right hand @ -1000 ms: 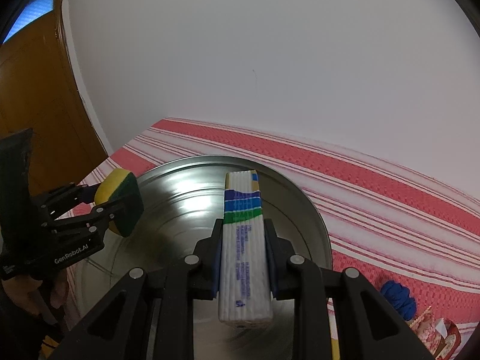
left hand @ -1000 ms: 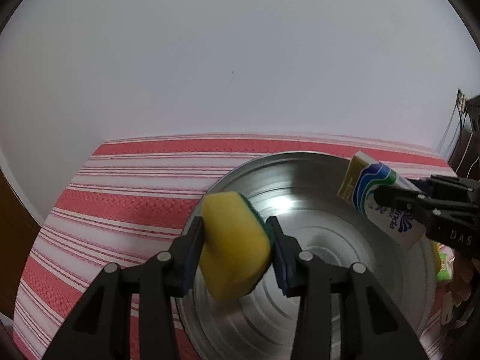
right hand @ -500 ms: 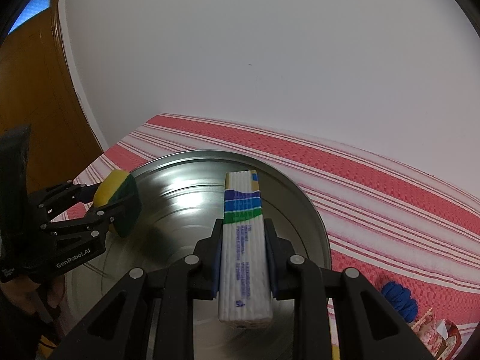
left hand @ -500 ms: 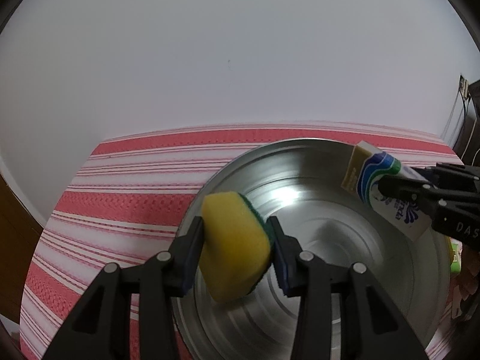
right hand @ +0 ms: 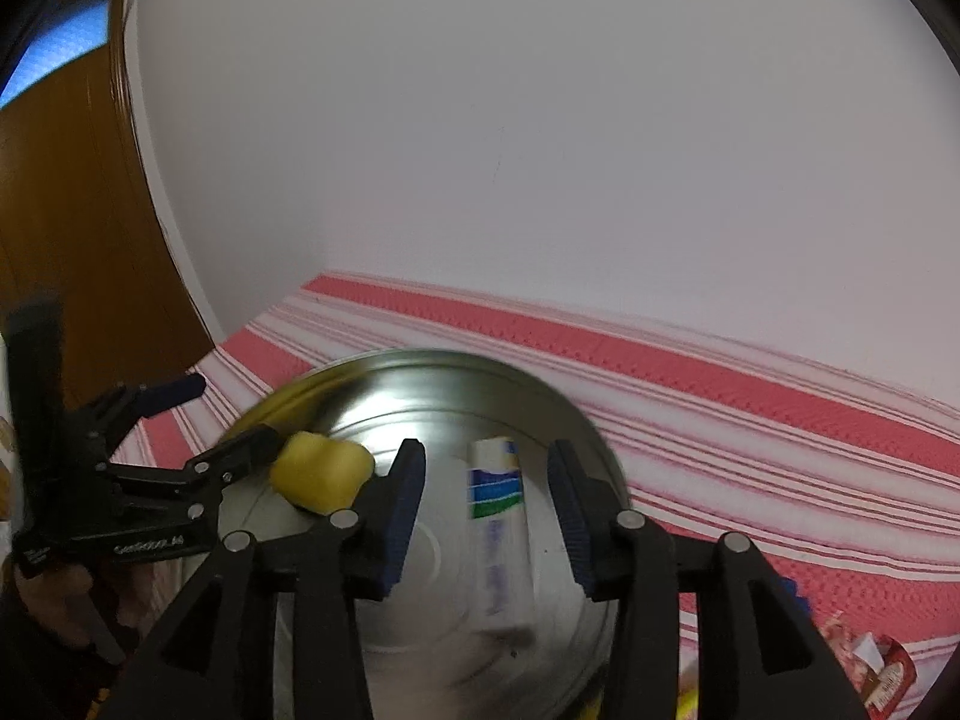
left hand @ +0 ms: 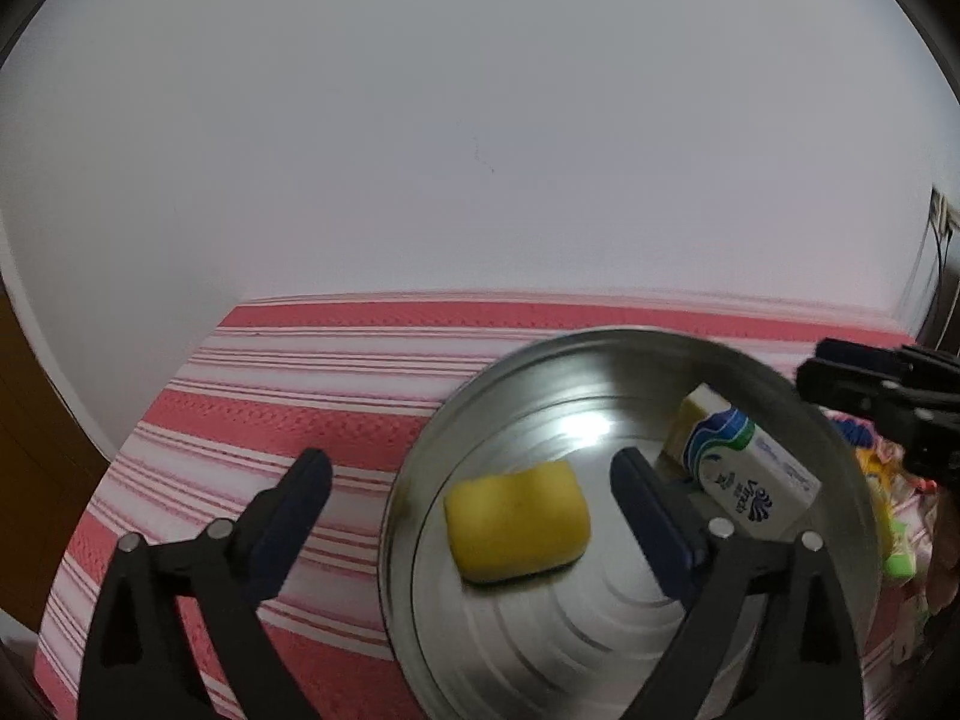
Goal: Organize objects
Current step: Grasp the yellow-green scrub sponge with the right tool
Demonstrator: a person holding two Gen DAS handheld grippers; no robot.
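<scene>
A yellow sponge (left hand: pixel 517 520) with a green underside lies inside the round metal basin (left hand: pixel 420 456). A white tissue pack (left hand: pixel 744 474) with blue and green stripes lies in the basin to its right. My left gripper (left hand: pixel 474 492) is open and empty, its jaws wide apart above the sponge. My right gripper (right hand: pixel 486 504) is open and empty above the tissue pack (right hand: pixel 498 516). In the right wrist view the sponge (right hand: pixel 321 471) sits left of the pack, and the left gripper (right hand: pixel 222 420) shows at the basin's (right hand: pixel 576 420) left rim.
The basin stands on a red and white striped cloth (left hand: pixel 288 396) against a white wall. Small colourful items (left hand: pixel 894 516) lie right of the basin. A wooden door (right hand: pixel 66 228) is at the left.
Both grippers have opened. The sponge and the tissue pack have dropped out of them into the basin. Both grippers have pulled back a little.
</scene>
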